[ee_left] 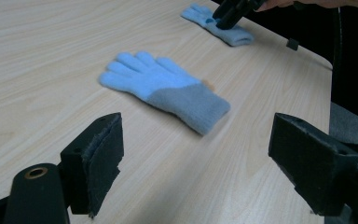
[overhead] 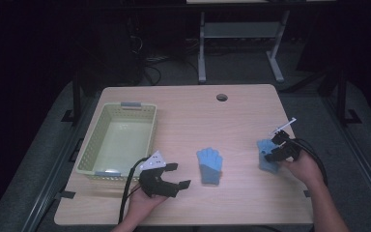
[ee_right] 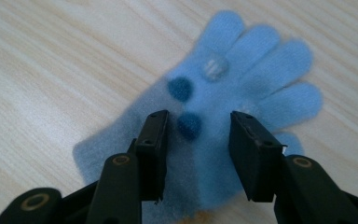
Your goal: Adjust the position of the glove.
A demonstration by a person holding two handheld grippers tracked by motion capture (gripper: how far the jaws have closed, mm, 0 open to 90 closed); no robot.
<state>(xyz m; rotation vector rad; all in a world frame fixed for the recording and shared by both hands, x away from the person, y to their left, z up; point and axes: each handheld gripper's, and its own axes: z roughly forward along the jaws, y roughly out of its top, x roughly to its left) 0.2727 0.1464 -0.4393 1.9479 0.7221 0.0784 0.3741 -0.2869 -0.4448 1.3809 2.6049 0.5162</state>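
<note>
Laboratory recording station. A bare wooden tabletop [overhead: 241, 104] with a cable hole [overhead: 221, 97] at 12 o'clock stood on grey carpet in a darkened room; metal frame legs [overhead: 202, 48] and loose cables [overhead: 149, 65] lay beyond.
</note>
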